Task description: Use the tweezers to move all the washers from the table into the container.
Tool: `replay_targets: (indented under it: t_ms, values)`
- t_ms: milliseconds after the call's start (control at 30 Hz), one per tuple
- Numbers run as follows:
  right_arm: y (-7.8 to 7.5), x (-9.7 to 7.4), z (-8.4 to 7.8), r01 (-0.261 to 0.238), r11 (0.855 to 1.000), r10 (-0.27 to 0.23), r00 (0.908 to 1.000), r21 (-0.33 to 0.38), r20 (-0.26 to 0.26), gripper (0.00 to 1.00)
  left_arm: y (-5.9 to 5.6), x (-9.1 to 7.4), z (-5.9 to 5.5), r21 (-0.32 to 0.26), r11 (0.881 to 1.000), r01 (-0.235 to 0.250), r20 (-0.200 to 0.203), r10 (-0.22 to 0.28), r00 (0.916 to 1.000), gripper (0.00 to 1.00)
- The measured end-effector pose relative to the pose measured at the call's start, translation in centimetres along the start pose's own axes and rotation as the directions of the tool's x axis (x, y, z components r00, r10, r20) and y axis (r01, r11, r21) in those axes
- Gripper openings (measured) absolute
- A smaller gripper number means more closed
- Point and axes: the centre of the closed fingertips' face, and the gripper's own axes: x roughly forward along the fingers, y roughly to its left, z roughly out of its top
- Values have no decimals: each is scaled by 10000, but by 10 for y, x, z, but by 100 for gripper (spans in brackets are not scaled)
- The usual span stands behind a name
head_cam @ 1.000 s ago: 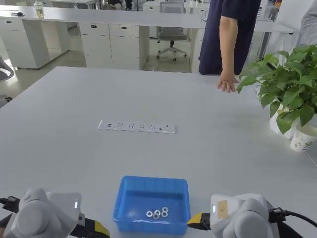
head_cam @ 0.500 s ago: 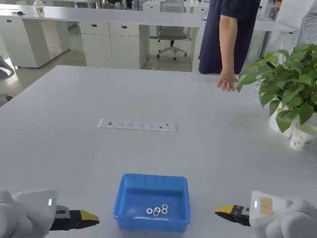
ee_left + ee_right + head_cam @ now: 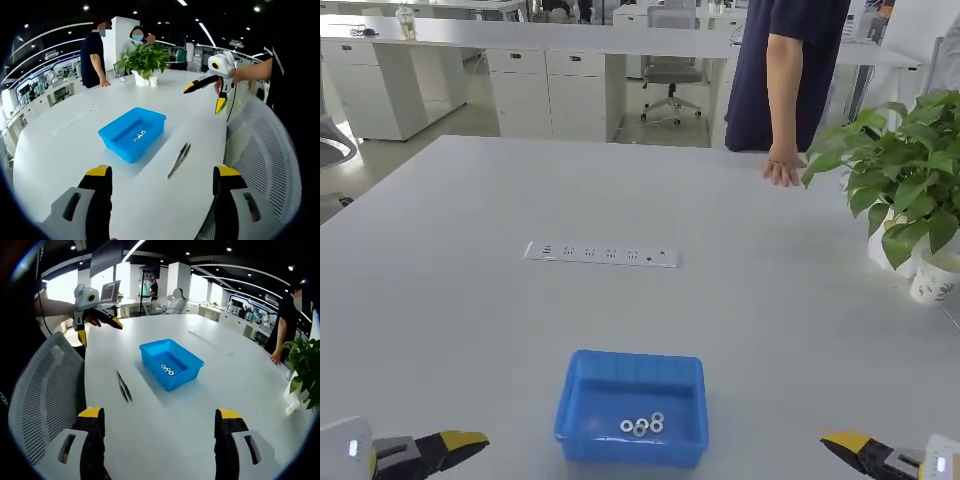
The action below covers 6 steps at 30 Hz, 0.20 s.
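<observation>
A blue container stands near the table's front edge, with three washers lying together on its floor. In the left gripper view the container holds the washers, and metal tweezers lie on the table beside it. The right gripper view has the container, washers and tweezers too. My left gripper is open and empty, well left of the container. My right gripper is open and empty, well to its right.
A white power strip lies mid-table. A potted plant and a white cup stand at the right edge. A person's hand rests on the far side. A mesh chair is at the table's near edge.
Both grippers have drawn apart and back from beside the container towards the lower corners of the head view. The washers and the container stay put.
</observation>
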Motion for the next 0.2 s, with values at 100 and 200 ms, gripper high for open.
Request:
replay_targets:
  t_ms: [100,200]
  values:
    - [-1,-7,-2,244,9991,-254,9993,354,284,96,1,-5,5,-246,9991,-349,397,358,9986,94]
    - [-2,-11,-6,419,9973,-444,9982,597,410,99,4,-10,6,-302,9968,-738,570,754,9955,98]
